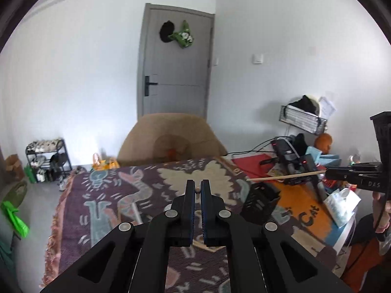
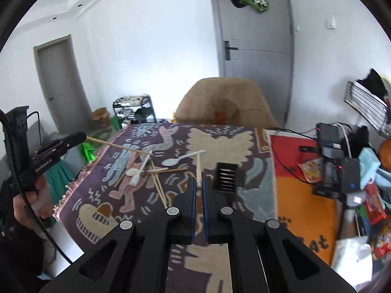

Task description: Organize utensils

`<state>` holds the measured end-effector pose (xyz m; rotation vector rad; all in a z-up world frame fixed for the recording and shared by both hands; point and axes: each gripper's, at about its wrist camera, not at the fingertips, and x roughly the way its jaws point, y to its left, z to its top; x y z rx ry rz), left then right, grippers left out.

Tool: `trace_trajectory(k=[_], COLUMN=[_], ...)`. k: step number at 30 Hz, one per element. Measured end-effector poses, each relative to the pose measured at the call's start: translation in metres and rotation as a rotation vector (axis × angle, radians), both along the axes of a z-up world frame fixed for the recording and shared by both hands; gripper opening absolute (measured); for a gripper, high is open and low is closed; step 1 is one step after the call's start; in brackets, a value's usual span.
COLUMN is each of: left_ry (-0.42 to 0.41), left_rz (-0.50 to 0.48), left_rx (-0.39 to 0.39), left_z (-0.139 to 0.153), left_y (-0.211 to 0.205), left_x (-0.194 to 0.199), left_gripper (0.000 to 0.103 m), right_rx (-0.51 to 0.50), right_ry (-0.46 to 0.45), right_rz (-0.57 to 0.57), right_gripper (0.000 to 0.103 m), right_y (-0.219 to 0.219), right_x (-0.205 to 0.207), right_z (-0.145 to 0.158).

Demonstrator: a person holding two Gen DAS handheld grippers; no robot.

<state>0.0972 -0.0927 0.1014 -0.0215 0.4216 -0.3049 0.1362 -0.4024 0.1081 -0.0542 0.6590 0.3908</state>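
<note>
- Right gripper [image 2: 200,187] is clamped on one chopstick [image 2: 199,168]; left gripper [image 1: 198,190] pinches another chopstick [image 2: 114,144], seemingly.
- Spoons [image 2: 182,159] and loose sticks [image 2: 158,183] lie mid-bench [image 2: 244,190], left of the black holder [image 2: 227,177]; sorting barely begun.

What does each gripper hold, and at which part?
Left gripper and right gripper each pinch one chopstick: left chopstick, right chopstick, each near one end.

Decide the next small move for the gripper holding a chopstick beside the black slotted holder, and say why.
Probably tip the right gripper so its chopstick drops into the black holder beside it: the jaws already clamp it, and the holder stands upright.
</note>
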Motion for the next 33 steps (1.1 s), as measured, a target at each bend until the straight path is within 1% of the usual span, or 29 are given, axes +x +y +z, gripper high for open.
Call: trace_trajectory(k=[6,9,14,18,23,26,31,33], left_ry=[-0.023,-0.026,0.003,0.045,0.078,0.112,0.155,0.172], left_rz=[-0.095,-0.138,-0.212,-0.242,-0.251,-0.256,-0.254,-0.241], left_rx=[-0.004,-0.006,0.0,0.011,0.045,0.062,0.065,0.053], left_z=[0.016,0.021,0.02,0.013,0.006,0.0,-0.009,-0.012], left_y=[-0.039,-0.057,-0.084,-0.098,-0.111,-0.118,-0.129,-0.131], left_x=[0.006,0.011,0.022,0.032,0.043,0.052,0.072,0.081], left_gripper=[0.004,0.004,0.004,0.004,0.004,0.004,0.004,0.004], right_rx=[-0.047,-0.073,-0.108,-0.115,-0.107,-0.103,-0.104,-0.101], right_ry=[0.004,0.026,0.068,0.09,0.107,0.115,0.124,0.128], right_rz=[-0.052,-0.06,-0.05,-0.038,-0.028,-0.021,-0.018,-0.017], right_gripper=[0.006,0.006,0.006,0.006,0.006,0.006,0.006,0.006], right_y=[-0.018,-0.023,-0.021,-0.018,-0.017,-0.017,-0.014,-0.012], right_x=[-0.003,-0.001,0.009,0.021,0.034,0.038,0.048,0.052], right_z=[0.005,0.005,-0.003,-0.008,-0.009,-0.01,-0.015,-0.017])
